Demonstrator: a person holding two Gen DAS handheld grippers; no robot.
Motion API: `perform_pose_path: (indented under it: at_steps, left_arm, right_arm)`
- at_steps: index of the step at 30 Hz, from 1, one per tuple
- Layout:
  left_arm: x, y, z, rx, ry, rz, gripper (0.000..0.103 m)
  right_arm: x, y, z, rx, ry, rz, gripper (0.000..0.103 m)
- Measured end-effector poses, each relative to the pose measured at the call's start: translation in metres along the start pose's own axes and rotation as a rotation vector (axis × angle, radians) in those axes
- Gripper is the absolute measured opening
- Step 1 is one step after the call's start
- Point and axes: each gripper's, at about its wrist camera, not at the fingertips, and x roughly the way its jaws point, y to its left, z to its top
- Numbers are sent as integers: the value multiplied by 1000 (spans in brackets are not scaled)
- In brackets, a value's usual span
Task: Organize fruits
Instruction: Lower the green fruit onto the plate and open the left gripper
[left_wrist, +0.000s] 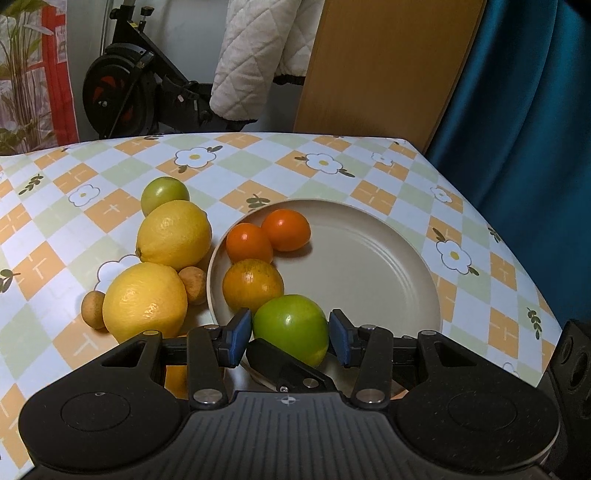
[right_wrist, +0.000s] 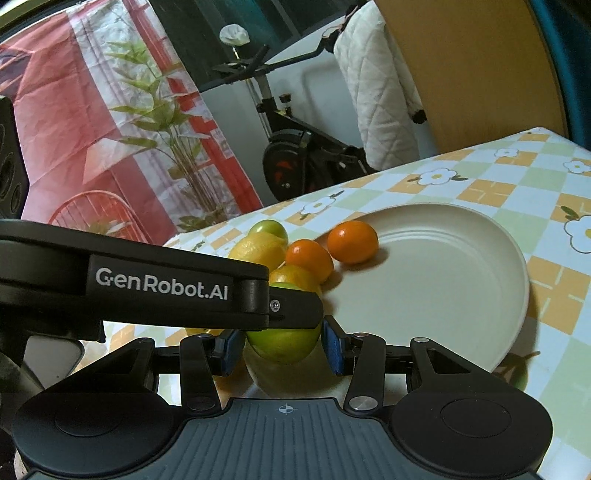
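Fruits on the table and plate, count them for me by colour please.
Green: 2, one between the grippers, one on the tablecloth
Yellow lemons: 2
Orange: 3
Small tan: 2
Total: 9

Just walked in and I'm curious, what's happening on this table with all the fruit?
Someone holding two grippers is sorting fruit onto a beige plate. The left gripper has its jaws open around a green fruit at the plate's near rim, without clamping it. The right gripper brackets the same fruit. Three orange fruits sit on the plate; two lemons wait on the tablecloth.
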Motion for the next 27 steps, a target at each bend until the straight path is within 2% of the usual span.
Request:
perform_pose_path:
  at_steps: [10,27]
  left_arm:
    - [5,3,-2,-13,4,-5,48]
    - [-33,26,-9,-73,-108,-10,48]
  right_arm:
    - [5,4,0,-17,23,-26,42]
    - [0,19,-5,-108,-10,-98,44]
